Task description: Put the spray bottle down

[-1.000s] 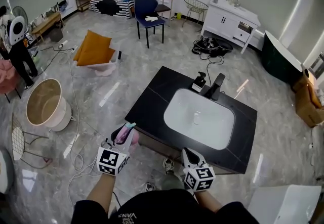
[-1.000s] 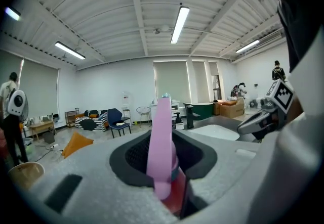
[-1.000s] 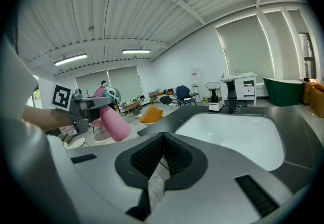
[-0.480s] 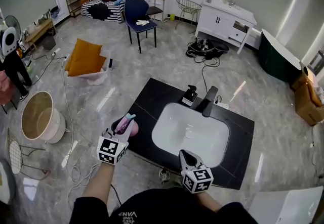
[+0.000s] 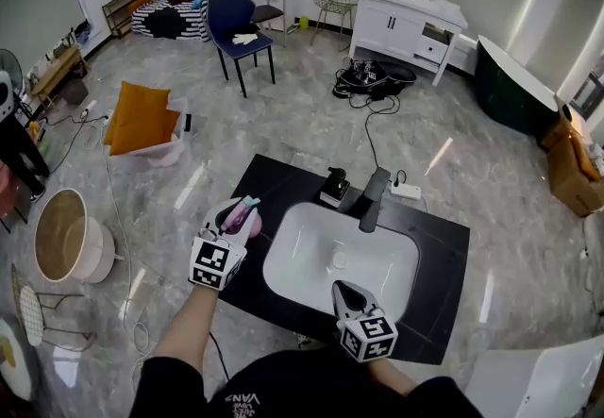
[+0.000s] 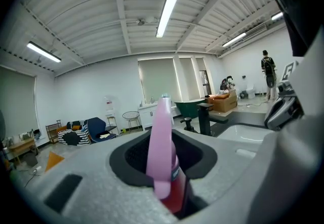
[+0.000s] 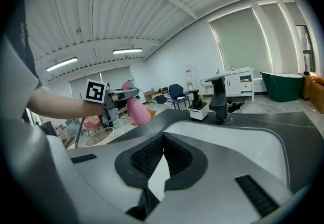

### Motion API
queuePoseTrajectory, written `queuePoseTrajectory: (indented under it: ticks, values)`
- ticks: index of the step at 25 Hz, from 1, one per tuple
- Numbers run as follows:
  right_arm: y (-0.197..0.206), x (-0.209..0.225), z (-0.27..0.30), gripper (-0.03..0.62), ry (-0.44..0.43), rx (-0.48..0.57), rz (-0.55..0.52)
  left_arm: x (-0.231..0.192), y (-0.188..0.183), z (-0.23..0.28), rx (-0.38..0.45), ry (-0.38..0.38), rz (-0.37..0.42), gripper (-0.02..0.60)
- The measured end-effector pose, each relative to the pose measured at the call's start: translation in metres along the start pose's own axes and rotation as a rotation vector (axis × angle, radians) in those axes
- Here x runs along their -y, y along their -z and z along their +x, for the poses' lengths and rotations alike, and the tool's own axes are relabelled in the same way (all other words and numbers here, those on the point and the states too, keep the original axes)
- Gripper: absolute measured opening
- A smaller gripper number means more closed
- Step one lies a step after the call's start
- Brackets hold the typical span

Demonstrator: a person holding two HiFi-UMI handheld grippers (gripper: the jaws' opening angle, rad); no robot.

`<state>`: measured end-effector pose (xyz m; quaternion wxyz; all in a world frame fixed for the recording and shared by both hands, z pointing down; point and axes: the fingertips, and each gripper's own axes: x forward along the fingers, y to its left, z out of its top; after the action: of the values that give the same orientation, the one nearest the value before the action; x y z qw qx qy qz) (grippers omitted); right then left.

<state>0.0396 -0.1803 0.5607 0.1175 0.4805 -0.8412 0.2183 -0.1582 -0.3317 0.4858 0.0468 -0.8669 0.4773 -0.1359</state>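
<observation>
A pink spray bottle (image 5: 240, 215) with a red lower part (image 6: 174, 187) is gripped in my left gripper (image 5: 233, 219), jaws shut on its body, nozzle pointing up and away. It hangs over the left part of the black counter (image 5: 274, 182), just left of the white sink basin (image 5: 368, 265). The right gripper view shows the bottle (image 7: 136, 109) and left gripper (image 7: 114, 97) above the counter's left end. My right gripper (image 5: 342, 288) is at the counter's front edge by the basin, its jaws (image 7: 163, 137) shut with nothing between them.
A black faucet (image 5: 370, 199) and a soap dispenser (image 5: 333, 188) stand behind the basin. On the floor lie cables (image 5: 373, 81), an orange cushion (image 5: 140, 114) and a round beige tub (image 5: 61, 237). A blue chair (image 5: 236, 25) and white cabinet (image 5: 411, 25) stand further back.
Both grippers have come forward to the counter. The left one carried the bottle from beyond the counter's left corner to above its top beside the basin. The right one reached the front edge.
</observation>
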Motion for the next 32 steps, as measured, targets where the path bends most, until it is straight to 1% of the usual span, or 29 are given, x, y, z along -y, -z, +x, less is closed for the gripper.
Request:
queuePoseTrajectory:
  ticks: [8,13,15,18,23,27,31,32]
  values:
    - [0.002,0.034,0.008,0.000,0.032,-0.018,0.028,-0.005,0.013,0.071,-0.044,0.027,-0.006,0.110]
    - [0.003,0.043,0.008,0.000,0.044,-0.027,0.040,-0.012,0.028,0.100,-0.068,0.029,-0.064,0.111]
    - [0.004,0.044,0.008,0.000,0.048,-0.030,0.048,-0.016,0.035,0.109,-0.092,0.024,-0.090,0.112]
    - [0.007,0.046,0.007,0.000,0.057,-0.035,0.060,-0.021,0.043,0.119,-0.121,0.009,-0.124,0.112]
    - [0.011,0.052,0.006,0.000,0.078,-0.036,0.073,-0.028,0.047,0.129,-0.135,-0.007,-0.160,0.115]
    - [0.013,0.055,0.007,0.000,0.077,-0.041,0.072,-0.028,0.048,0.134,-0.137,-0.003,-0.160,0.118]
    - [0.012,0.055,0.009,0.000,0.071,-0.040,0.074,-0.027,0.048,0.137,-0.152,-0.005,-0.138,0.124]
    - [0.012,0.055,0.009,0.000,0.069,-0.040,0.073,-0.027,0.047,0.137,-0.153,-0.008,-0.133,0.145]
